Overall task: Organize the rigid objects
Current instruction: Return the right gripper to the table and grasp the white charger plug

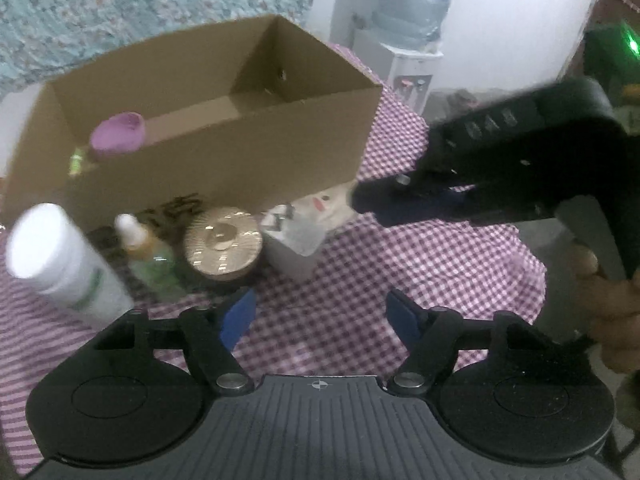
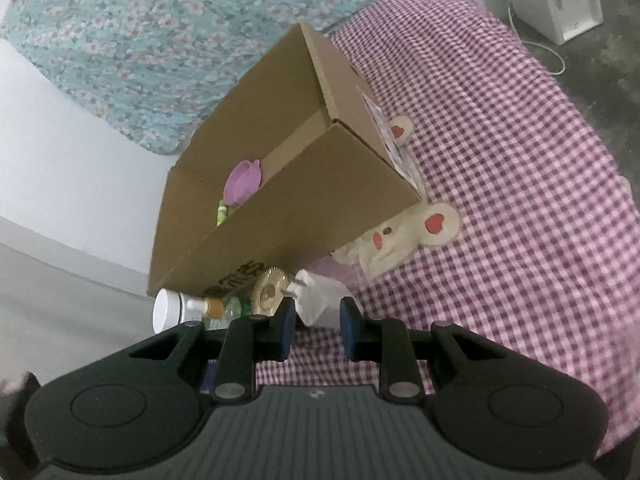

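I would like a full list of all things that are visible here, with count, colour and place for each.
cardboard box: 1, brown, open, on the checked cloth
lid: 1, purple, inside the box
white bottle: 1, white, before the box, leftmost
dropper bottle: 1, green, beside the white bottle
round tin: 1, gold top, before the box
clear container: 1, translucent white, right of the tin
cloth: 1, purple-white checked
water dispenser: 1, white, background
left tongs: open, empty
right tongs: narrow gap, empty
hand: 1, holding the right tongs
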`<action>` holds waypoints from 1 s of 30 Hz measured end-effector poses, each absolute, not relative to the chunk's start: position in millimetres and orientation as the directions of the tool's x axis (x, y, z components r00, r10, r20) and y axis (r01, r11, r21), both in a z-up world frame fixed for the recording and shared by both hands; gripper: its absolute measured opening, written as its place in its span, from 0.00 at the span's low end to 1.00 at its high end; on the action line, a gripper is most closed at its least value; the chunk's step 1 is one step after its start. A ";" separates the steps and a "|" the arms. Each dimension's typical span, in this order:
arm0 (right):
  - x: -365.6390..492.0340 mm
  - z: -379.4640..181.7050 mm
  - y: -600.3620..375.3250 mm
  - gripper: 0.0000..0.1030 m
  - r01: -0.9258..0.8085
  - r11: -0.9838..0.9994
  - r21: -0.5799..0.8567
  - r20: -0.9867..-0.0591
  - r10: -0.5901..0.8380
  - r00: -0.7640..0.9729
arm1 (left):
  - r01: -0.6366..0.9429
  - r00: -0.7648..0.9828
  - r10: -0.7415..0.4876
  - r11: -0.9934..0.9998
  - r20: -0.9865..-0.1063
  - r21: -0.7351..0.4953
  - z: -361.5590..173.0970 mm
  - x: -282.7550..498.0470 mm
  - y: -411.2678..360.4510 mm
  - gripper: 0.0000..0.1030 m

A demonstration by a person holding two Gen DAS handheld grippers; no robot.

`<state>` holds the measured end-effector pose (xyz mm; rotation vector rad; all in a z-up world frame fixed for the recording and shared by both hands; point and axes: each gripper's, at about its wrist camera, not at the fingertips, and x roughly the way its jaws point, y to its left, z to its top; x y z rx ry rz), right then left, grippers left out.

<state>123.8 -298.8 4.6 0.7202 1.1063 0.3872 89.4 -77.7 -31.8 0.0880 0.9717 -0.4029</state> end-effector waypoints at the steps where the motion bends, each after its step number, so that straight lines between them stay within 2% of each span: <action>1: 128.0 0.5 -298.6 0.26 0.068 0.712 0.699 -0.669 0.618 0.412 | 0.366 0.499 -0.284 0.925 -0.819 -0.098 -36.5 93.0 -80.1 0.67; 7: 155.9 -30.0 -294.9 0.26 0.113 0.665 0.738 -0.651 0.658 0.378 | 0.333 0.494 -0.264 0.938 -0.828 -0.099 -60.2 115.9 -86.2 0.54; 14: 175.8 -62.6 -291.1 0.26 0.179 0.569 0.802 -0.594 0.731 0.335 | 0.310 0.498 -0.252 0.945 -0.830 -0.101 -72.1 128.4 -87.3 0.53; 20: 175.3 -68.9 -293.8 0.26 0.218 0.501 0.838 -0.546 0.774 0.319 | 0.287 0.498 -0.271 0.948 -0.824 -0.138 -77.4 132.8 -89.1 0.50; 30: 145.8 -70.1 -313.9 0.26 0.251 0.492 0.834 -0.551 0.771 0.319 | 0.308 0.478 -0.300 0.937 -0.826 -0.162 -76.7 117.7 -84.1 0.42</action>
